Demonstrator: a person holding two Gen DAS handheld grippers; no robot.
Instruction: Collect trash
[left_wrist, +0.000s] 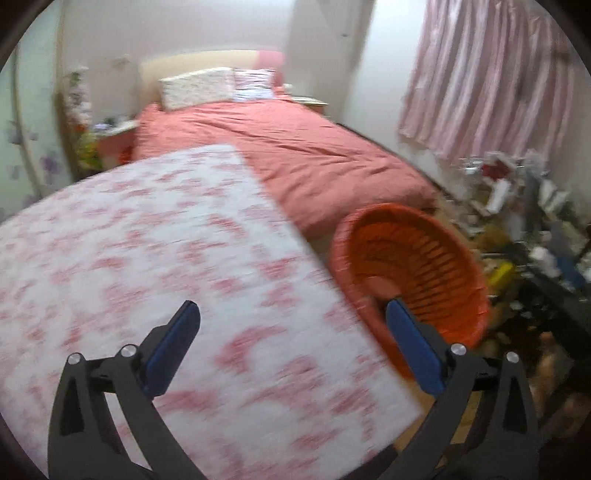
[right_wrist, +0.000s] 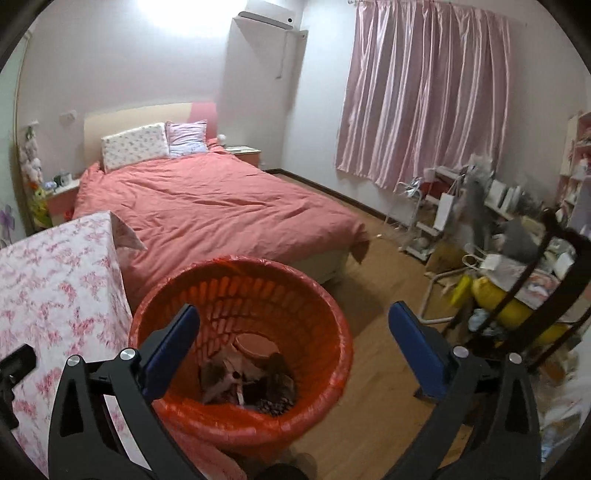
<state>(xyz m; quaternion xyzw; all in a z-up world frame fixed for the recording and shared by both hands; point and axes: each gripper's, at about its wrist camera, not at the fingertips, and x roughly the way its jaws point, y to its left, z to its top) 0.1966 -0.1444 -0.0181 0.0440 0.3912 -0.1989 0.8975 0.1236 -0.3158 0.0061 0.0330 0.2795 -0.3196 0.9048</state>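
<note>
**Trash in the bin, both grippers empty**

The orange bin (right_wrist: 240, 354) stands on the wooden floor (right_wrist: 373, 295) at the foot of the bed (right_wrist: 207, 206), just beside a table covered in a pink floral cloth (right_wrist: 55, 295). It is lined with a thin reddish bag, and at the bottom lies a small heap of trash (right_wrist: 247, 376): crumpled paper, something dark, and a pale round piece. What each item is cannot be told from here.

The right gripper (right_wrist: 293, 343) hangs above the bin's mouth with its blue fingers spread wide and nothing between them. The left gripper (left_wrist: 291, 347) is over the table's cloth (left_wrist: 147, 258), also spread wide and empty; its view is smeared with blur, so fine detail on the tabletop is lost. From that side the bin (left_wrist: 413, 273) shows at the table's edge, near the right finger.

Judging by the heap, part of the collecting is done. No loose trash shows on the cloth or on the bare floor close to the bin, though the blur could hide small scraps. To the right, a cluttered rack (right_wrist: 517, 266) with bags and boxes stands well apart from the bin; whether any of it counts as trash is unclear. What is left probably depends on scraps out of view.
</note>
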